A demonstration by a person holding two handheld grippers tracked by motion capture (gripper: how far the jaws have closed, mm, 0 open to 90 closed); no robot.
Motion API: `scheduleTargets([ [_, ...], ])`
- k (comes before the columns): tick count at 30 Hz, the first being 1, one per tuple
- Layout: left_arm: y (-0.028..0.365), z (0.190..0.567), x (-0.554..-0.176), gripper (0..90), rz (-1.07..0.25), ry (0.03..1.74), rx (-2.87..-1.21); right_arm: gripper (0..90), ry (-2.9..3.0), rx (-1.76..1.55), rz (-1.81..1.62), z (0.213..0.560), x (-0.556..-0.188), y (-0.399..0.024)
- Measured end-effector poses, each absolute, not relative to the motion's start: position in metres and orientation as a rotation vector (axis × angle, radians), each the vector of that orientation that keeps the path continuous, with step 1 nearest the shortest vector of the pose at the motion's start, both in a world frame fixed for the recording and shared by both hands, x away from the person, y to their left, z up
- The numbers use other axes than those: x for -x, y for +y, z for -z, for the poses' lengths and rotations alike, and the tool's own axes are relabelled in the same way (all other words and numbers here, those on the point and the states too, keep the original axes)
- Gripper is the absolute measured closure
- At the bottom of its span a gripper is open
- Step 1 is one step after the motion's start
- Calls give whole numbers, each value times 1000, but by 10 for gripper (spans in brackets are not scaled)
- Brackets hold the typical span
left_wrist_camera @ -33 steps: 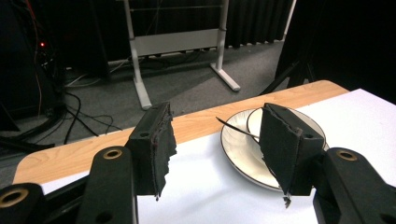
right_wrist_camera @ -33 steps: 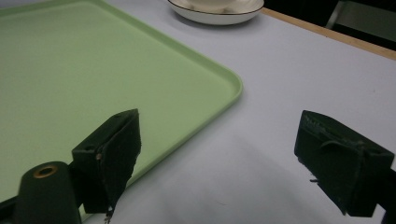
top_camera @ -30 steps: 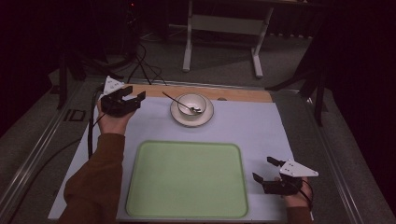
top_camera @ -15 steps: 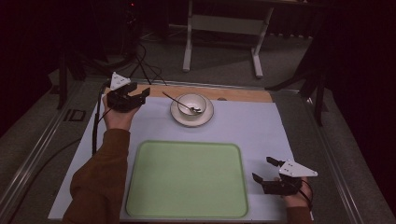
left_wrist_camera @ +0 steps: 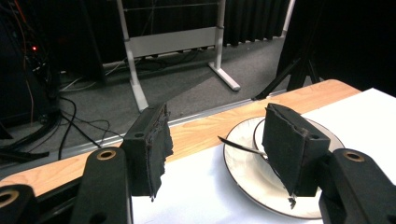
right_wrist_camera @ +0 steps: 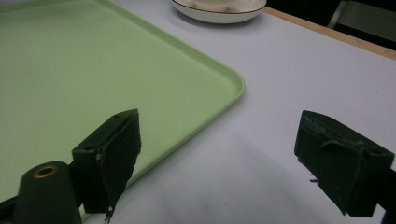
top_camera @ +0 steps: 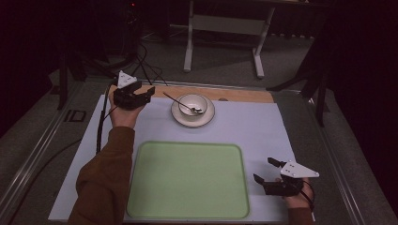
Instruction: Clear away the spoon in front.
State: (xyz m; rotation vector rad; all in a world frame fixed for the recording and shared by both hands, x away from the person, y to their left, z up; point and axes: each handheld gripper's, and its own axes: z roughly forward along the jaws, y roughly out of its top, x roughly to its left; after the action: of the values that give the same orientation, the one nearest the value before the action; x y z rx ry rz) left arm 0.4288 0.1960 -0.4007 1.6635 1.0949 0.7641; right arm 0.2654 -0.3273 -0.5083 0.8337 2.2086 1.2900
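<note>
A white bowl [top_camera: 193, 103] stands on a saucer [top_camera: 206, 118] at the far middle of the table, with a spoon [top_camera: 174, 100] resting in it, handle pointing left. My left gripper [top_camera: 146, 95] hovers just left of the handle. It is open, its jaws have just been opening, and nothing is between them. In the left gripper view, the spoon [left_wrist_camera: 236, 144] and saucer [left_wrist_camera: 252, 179] lie beyond the left gripper [left_wrist_camera: 219, 128]. My right gripper [top_camera: 264, 169] rests open near the front right, beside the green tray [top_camera: 187, 180].
A white mat [top_camera: 253, 129] covers the table, with a wooden strip [top_camera: 244, 95] along the far edge. In the right gripper view, the tray's corner [right_wrist_camera: 224, 88] lies just left of the right gripper [right_wrist_camera: 217, 144] and the saucer [right_wrist_camera: 215, 14] is far ahead. A metal stand [top_camera: 223, 28] is on the floor behind.
The left hand has moved right along the far edge, closer to the bowl and spoon. The right hand has stayed where it was.
</note>
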Motion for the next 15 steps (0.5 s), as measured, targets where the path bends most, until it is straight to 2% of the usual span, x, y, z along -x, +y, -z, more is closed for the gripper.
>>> scheduleTargets([
  [15,188,418,-452,381,-727,1136,-1650,144,2212,-832,-1290,509,-266,-327],
])
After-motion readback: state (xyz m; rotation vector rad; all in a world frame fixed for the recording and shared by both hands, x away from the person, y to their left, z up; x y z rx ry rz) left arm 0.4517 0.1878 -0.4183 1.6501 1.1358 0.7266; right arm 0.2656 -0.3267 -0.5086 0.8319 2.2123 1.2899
